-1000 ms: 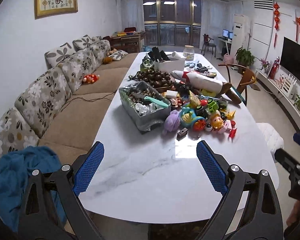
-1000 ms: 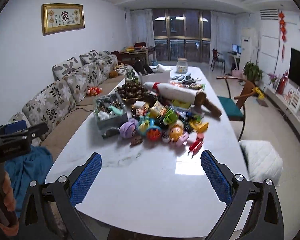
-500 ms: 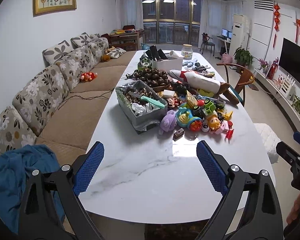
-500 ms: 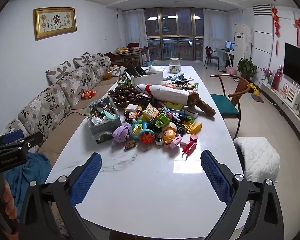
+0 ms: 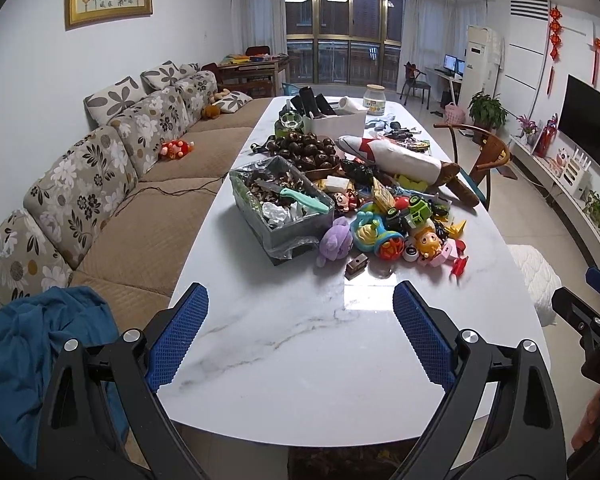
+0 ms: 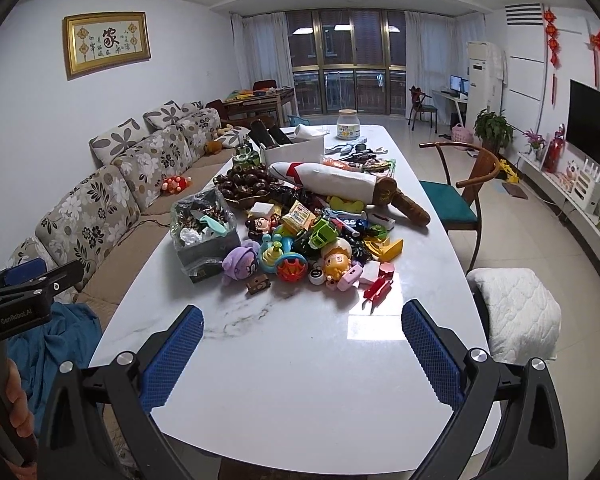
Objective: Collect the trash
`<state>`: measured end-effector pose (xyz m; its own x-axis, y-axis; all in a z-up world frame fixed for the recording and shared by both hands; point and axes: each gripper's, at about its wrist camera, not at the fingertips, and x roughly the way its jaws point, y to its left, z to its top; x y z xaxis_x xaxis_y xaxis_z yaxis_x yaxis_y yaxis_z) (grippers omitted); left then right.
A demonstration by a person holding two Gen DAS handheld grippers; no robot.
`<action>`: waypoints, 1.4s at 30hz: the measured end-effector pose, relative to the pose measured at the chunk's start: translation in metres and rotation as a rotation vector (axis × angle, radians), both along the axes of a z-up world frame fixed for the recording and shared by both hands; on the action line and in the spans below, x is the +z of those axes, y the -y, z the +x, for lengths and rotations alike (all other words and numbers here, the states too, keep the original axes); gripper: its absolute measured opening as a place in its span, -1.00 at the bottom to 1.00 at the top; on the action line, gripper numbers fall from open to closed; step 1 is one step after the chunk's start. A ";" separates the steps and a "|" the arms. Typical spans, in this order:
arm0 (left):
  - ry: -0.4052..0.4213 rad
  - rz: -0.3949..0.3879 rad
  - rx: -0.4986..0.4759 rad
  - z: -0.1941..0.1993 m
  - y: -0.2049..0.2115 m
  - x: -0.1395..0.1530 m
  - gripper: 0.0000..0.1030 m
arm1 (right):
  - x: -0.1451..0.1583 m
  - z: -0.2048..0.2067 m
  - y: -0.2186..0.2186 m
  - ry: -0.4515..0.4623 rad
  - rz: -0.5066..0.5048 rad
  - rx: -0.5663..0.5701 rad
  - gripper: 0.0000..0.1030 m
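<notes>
Both hand-held grippers, left [image 5: 300,320] and right [image 6: 302,340], gape empty, backing off; lined bin [image 5: 280,204] sits farther up-frame.

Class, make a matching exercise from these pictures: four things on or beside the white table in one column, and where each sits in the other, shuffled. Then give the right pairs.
Things:
1. purple plush toy
2. green-handled knife
3. white jar
4. wooden chair

Places:
A. far end of the table
B. in the grey bin
C. near edge of the toy pile
D. on the floor at the table's right side

Pairs: 1-C, 2-B, 3-A, 4-D
</notes>
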<state>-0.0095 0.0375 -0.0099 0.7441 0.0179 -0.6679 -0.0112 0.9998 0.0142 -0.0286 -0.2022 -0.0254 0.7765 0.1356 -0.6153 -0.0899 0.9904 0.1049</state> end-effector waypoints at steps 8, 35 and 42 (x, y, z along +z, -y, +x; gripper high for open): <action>-0.015 0.000 -0.001 0.001 0.003 -0.003 0.77 | -0.001 -0.002 0.002 -0.005 0.002 -0.002 0.90; -0.026 -0.004 -0.026 -0.002 0.005 -0.004 0.77 | -0.004 -0.006 0.017 -0.022 0.002 -0.016 0.90; -0.029 -0.002 -0.042 -0.003 0.006 -0.005 0.77 | -0.005 -0.011 0.018 -0.027 0.000 -0.020 0.90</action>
